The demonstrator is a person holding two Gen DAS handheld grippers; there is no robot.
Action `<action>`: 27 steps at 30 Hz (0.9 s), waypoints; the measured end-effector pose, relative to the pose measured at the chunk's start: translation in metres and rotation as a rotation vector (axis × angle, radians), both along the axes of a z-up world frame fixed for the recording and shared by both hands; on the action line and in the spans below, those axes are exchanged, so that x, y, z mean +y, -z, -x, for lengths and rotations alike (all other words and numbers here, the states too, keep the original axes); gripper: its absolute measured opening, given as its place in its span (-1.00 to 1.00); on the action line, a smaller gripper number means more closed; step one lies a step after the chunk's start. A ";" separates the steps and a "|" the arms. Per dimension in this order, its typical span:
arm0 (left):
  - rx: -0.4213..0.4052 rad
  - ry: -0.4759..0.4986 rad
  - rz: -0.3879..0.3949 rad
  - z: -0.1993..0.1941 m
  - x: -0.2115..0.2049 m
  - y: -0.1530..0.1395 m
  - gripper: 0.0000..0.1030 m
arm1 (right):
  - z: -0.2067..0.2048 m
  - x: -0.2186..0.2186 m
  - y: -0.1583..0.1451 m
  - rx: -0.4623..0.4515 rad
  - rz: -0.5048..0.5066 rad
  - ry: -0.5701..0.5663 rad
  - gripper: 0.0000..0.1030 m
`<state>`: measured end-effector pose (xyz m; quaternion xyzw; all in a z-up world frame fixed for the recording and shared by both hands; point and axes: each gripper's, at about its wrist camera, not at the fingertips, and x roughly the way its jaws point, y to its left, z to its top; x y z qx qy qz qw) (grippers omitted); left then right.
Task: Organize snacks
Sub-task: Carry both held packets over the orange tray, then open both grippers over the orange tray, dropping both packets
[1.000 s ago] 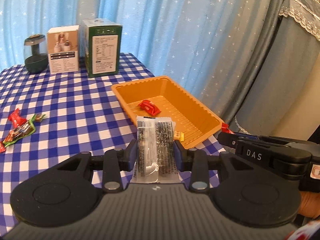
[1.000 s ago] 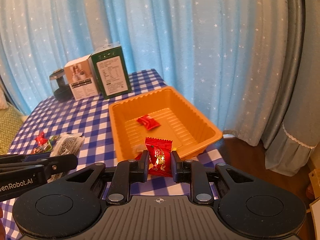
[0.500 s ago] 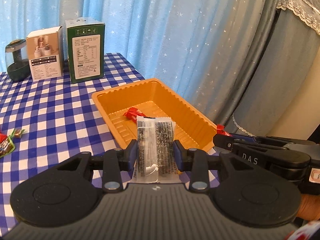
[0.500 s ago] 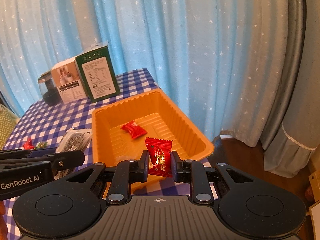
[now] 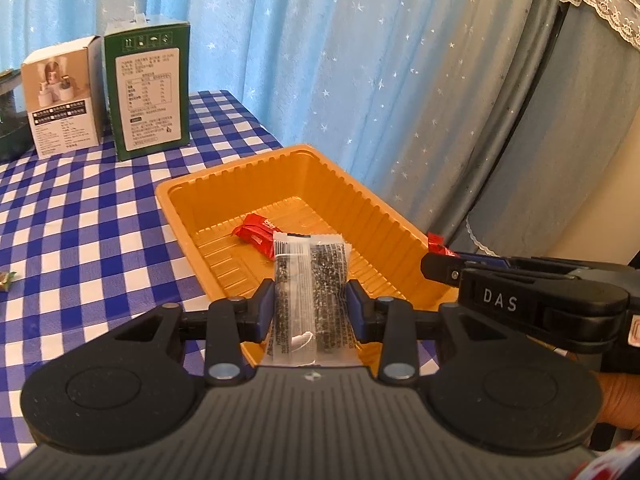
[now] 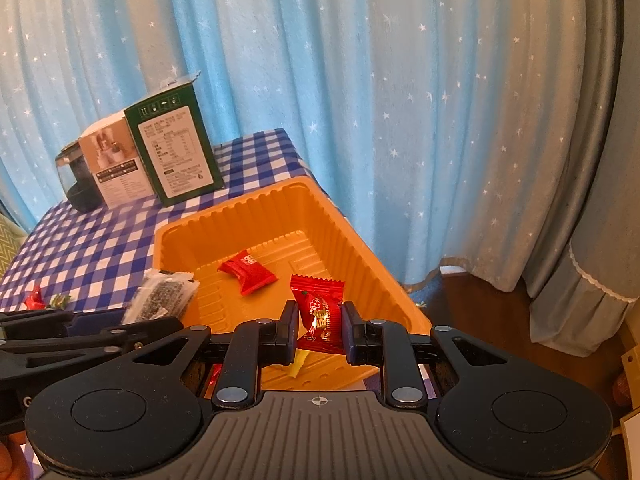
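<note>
An orange plastic tray (image 5: 348,184) (image 6: 344,224) sits near the right edge of the blue checked table. One red candy (image 5: 256,234) (image 6: 246,270) lies inside it. My left gripper (image 5: 310,300) is shut on a clear packet of dark snack (image 5: 310,280), held over the tray's near end. My right gripper (image 6: 320,326) is shut on a red wrapped candy (image 6: 320,312), also above the tray's near part. Each gripper shows in the other's view: the left gripper (image 6: 132,320) with its packet, the right gripper (image 5: 440,256) from the side. A yellow wrapper (image 6: 298,362) peeks out under the right fingers.
A green box (image 5: 146,88) (image 6: 176,152), a white box (image 5: 60,96) and a dark jar (image 6: 78,184) stand at the table's back. Loose candies (image 6: 44,298) (image 5: 6,278) lie on the cloth at the left. Blue starred curtains hang behind; the floor drops off right of the tray.
Both grippers have moved forward with their snacks, from short of the tray to above its near end. The tray now looms larger and closer in both views.
</note>
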<state>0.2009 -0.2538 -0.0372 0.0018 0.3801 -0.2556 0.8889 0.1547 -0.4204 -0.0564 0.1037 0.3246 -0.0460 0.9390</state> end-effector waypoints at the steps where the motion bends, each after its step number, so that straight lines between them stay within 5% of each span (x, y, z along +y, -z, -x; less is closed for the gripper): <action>1: 0.001 0.001 -0.002 -0.003 -0.001 0.001 -0.34 | -0.001 -0.001 0.001 0.001 -0.001 0.001 -0.56; 8: -0.006 0.017 0.005 -0.011 -0.008 0.004 -0.20 | -0.005 -0.007 0.005 0.008 -0.005 0.009 -0.56; 27: -0.009 -0.076 0.001 0.015 0.037 -0.002 -0.20 | -0.007 0.006 -0.001 -0.004 -0.027 -0.020 -0.56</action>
